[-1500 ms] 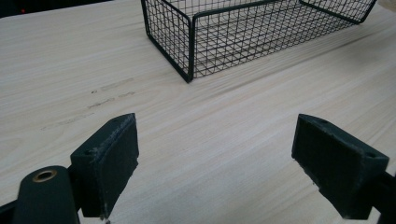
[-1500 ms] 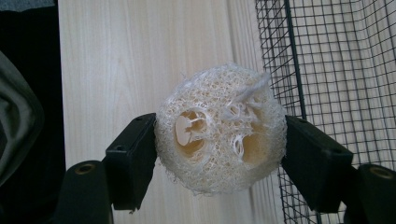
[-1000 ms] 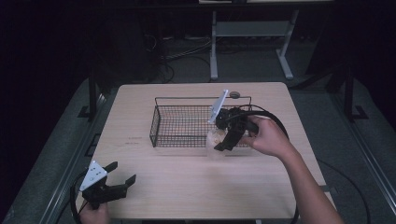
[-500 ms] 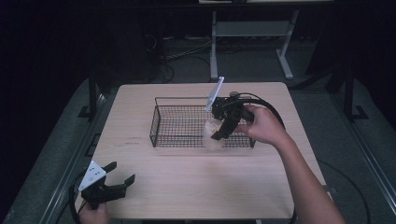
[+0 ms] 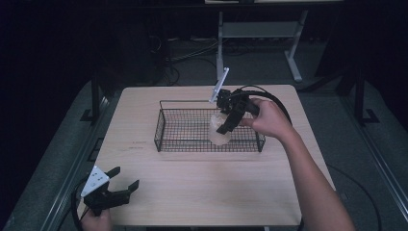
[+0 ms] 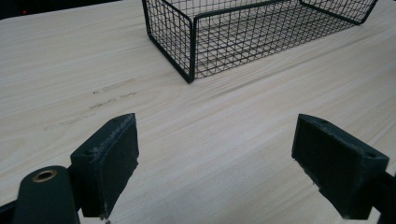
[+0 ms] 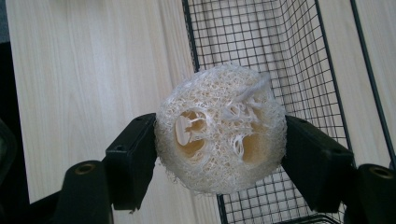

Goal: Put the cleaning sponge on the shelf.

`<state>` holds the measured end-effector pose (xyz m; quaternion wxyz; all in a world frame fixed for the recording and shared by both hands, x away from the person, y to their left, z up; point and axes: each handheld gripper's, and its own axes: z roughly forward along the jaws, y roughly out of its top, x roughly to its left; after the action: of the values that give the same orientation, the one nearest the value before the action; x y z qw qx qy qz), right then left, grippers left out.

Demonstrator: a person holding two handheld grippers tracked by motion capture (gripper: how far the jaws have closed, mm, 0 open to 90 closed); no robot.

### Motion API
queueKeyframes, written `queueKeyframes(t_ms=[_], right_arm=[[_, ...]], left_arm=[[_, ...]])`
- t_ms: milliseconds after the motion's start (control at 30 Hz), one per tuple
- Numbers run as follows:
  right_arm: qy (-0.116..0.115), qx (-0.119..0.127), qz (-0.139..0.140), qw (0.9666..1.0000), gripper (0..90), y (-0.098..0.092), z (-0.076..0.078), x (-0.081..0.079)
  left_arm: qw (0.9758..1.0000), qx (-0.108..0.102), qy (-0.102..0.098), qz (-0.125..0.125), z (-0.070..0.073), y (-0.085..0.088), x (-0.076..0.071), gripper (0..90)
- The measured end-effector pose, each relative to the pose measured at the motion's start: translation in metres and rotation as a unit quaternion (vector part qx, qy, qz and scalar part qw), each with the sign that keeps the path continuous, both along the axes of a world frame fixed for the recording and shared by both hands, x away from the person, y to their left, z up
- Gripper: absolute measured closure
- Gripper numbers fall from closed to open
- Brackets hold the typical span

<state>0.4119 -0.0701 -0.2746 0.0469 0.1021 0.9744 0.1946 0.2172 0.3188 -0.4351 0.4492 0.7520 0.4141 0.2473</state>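
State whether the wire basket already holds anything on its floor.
Empty. The wire basket has bare mesh; the loofah hangs clamped in the right gripper over its rim.

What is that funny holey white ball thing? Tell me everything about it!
It looks like a loofah sponge: a pale cream, round slice of rough, tangled fibres with a few big holes through it. The right gripper squeezes it between its black jaws, one on each side. It hangs over the edge of the black wire basket on the wooden table.
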Motion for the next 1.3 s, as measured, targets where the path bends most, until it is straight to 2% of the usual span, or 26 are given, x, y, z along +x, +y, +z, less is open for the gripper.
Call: queueKeyframes(t_ms=[267,667,933,1067,1167,1300], right_arm=[[-0.005,-0.008,-0.010,0.9999,29.0,0.004,0.004,0.010],[0.003,0.004,-0.035,0.9994,28.9,0.005,-0.002,0.028],[0.009,-0.010,-0.060,0.9981,28.9,0.002,-0.014,0.042],[0.012,-0.016,-0.065,0.9977,28.9,0.001,-0.020,0.047],[0.004,-0.016,-0.067,0.9976,28.9,0.003,-0.023,0.049],[0.010,-0.014,-0.068,0.9976,28.9,0.007,-0.027,0.053]], left_arm=[[1.0000,-0.002,-0.001,0.000,0.000,0.000,-0.001,13.9],[1.0000,-0.002,-0.002,-0.002,0.001,0.000,0.000,13.9],[1.0000,-0.007,-0.001,0.001,0.000,0.002,-0.001,13.9],[1.0000,-0.004,-0.003,0.000,0.001,0.000,-0.001,13.9],[1.0000,-0.004,-0.002,-0.003,0.000,0.000,0.000,13.9],[1.0000,-0.005,-0.001,-0.003,0.000,0.000,-0.001,13.9]])
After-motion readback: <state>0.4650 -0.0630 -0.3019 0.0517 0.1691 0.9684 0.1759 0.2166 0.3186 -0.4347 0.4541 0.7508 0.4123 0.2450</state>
